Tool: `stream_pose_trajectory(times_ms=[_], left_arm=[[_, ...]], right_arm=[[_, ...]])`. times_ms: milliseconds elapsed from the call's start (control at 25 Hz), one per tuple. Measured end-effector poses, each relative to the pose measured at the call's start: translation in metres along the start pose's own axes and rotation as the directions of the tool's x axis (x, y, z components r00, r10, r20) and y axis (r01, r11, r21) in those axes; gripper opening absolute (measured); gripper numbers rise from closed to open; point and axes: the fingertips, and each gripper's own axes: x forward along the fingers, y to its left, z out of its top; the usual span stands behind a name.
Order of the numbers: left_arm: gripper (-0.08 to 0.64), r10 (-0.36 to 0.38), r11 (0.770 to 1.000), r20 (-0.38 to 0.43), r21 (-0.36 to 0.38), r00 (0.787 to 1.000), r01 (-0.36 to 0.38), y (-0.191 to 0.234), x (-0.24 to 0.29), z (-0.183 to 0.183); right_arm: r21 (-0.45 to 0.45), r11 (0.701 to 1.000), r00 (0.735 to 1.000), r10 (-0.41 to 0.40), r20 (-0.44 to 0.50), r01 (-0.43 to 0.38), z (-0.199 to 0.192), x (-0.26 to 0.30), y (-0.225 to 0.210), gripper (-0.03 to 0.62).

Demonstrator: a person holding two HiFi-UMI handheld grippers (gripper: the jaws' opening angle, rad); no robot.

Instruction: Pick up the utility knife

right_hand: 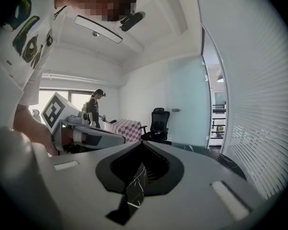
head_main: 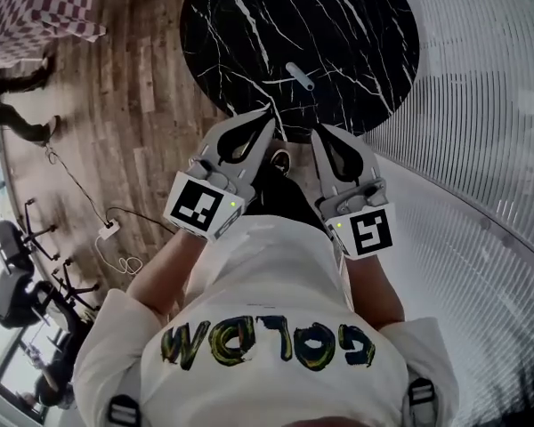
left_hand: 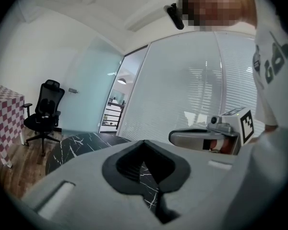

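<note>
Marble table [head_main: 222, 34] bears the utility knife [head_main: 300, 76]; left claw [head_main: 268, 119], right claw [head_main: 319, 134] clenched, empty.

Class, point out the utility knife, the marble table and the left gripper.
utility knife [head_main: 300, 76], head view, middle of its body.
marble table [head_main: 356, 25], head view, bare top.
left gripper [head_main: 268, 118], head view, between fingertips.
</note>
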Motion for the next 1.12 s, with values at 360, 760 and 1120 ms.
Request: stream_pose_trajectory(times_ms=[360, 760, 1120], left_arm=[[0.000, -0.006, 0.999, -0.021, -0.041, 1.000, 0.005, 0.009, 0.014, -0.023], [0.000, -0.045, 0.998, -0.048, -0.051, 0.998, 0.042, 0.009, 0.032, -0.058], [0.000, -0.045, 0.997, -0.030, -0.065, 0.999, 0.043, 0.018, 0.051, -0.072]], right_arm=[[-0.015, 1.000, 0.999, 0.003, -0.037, -0.003, -0.032, 0.012, -0.013, 0.003], [0.022, 1.000, 0.998, -0.008, -0.067, 0.010, -0.067, 0.019, -0.026, 0.003], [0.039, 0.999, 0.998, -0.008, -0.062, 0.010, -0.089, 0.038, -0.036, 0.003]])
